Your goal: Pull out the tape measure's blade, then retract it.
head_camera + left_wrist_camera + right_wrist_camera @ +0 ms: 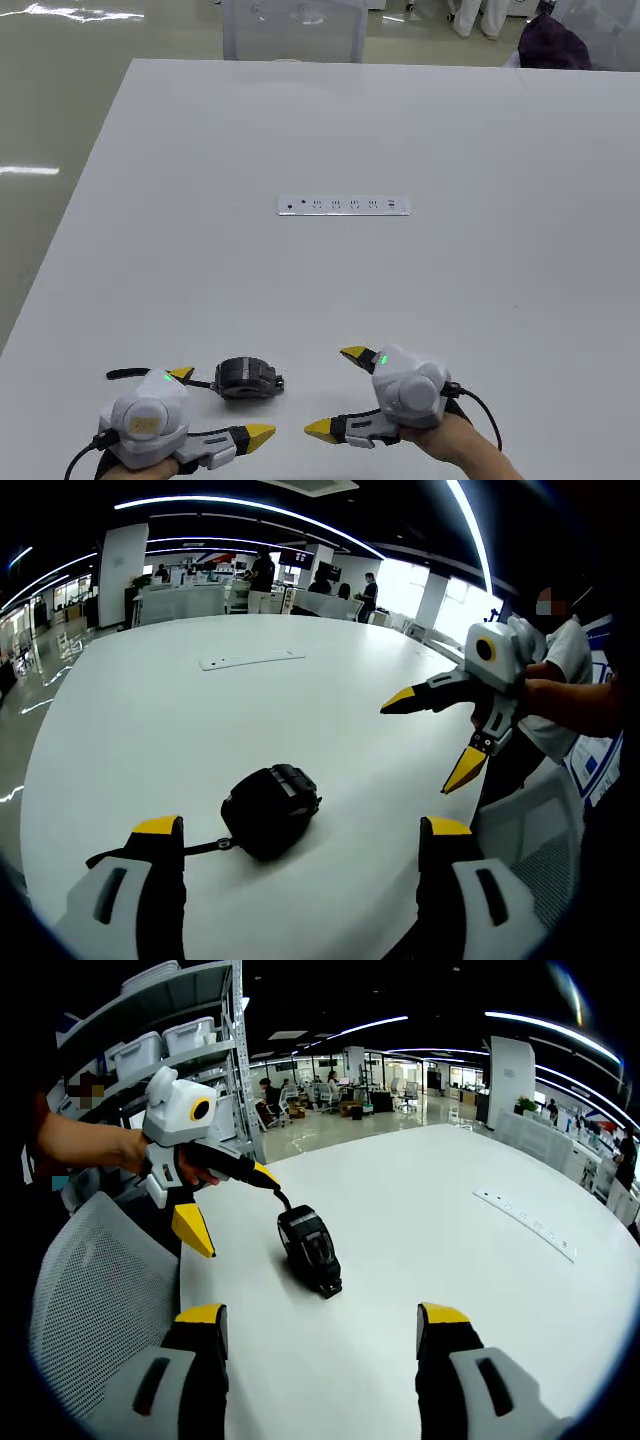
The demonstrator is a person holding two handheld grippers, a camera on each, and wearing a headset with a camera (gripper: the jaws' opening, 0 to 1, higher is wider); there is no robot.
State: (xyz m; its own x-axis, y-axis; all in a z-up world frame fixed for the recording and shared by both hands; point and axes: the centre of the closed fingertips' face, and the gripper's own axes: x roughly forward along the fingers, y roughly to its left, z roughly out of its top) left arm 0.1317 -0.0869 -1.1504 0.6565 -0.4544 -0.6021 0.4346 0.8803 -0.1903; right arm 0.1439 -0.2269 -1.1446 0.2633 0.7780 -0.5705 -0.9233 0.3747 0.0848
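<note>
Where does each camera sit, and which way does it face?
Head view: on the person's head, looking forward and down at the white table; the left gripper, right gripper and a hand show at the bottom.
Left gripper view: on the left gripper, looking along its own yellow-tipped jaws toward the right gripper.
Right gripper view: on the right gripper, looking along its jaws toward the left gripper.
Shared: all three see the black tape measure on the table.

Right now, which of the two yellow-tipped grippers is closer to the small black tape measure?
The left gripper: the black tape measure lies just ahead between its open jaws, while the right gripper sits apart across bare white table.
</note>
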